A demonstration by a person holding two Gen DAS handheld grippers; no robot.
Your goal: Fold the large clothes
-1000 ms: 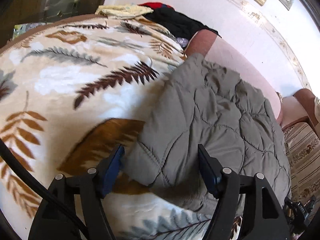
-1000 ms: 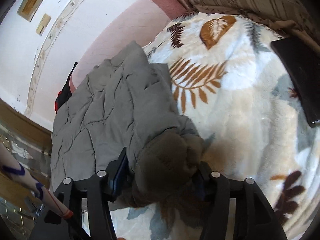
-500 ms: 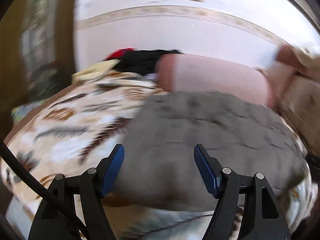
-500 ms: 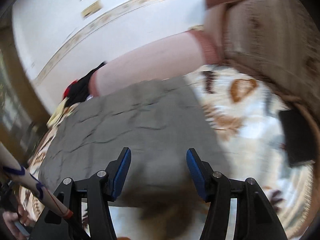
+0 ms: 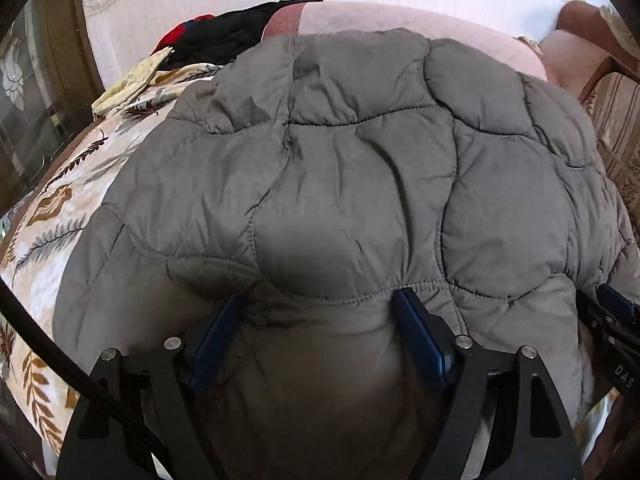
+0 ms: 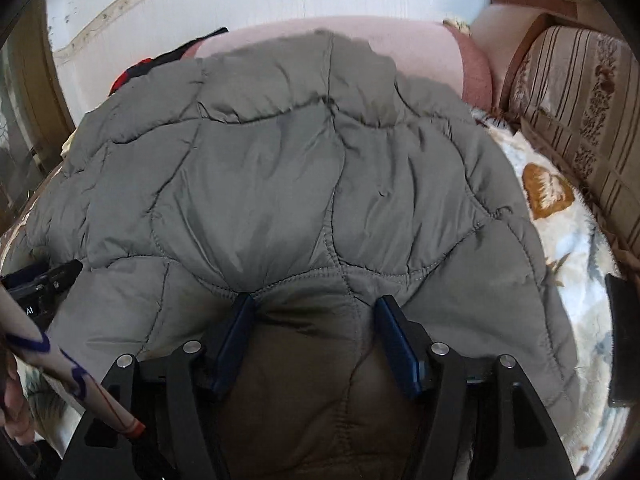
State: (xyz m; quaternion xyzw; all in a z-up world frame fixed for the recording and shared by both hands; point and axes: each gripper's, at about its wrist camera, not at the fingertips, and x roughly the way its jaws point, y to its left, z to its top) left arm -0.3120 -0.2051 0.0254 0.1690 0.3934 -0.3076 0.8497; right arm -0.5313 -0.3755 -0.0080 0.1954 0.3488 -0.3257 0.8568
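A large grey quilted jacket lies spread on the leaf-patterned blanket of a bed; it also fills the right wrist view. My left gripper is pushed into its near edge, jaws wide apart with thick fabric bunched between the blue pads. My right gripper stands the same way at the near edge further right, jaws apart around a fold. Neither pair of pads presses the cloth flat. The right gripper's tip shows at the left wrist view's right edge.
A pink bolster lies behind the jacket against the white wall. Black and red clothes and a yellow cloth sit at the back left. A striped sofa cushion stands on the right. A dark flat object lies on the blanket's right edge.
Both grippers swung round from the jacket's sides to face its near edge and moved forward. The jacket's edge now sits between each pair of jaws.
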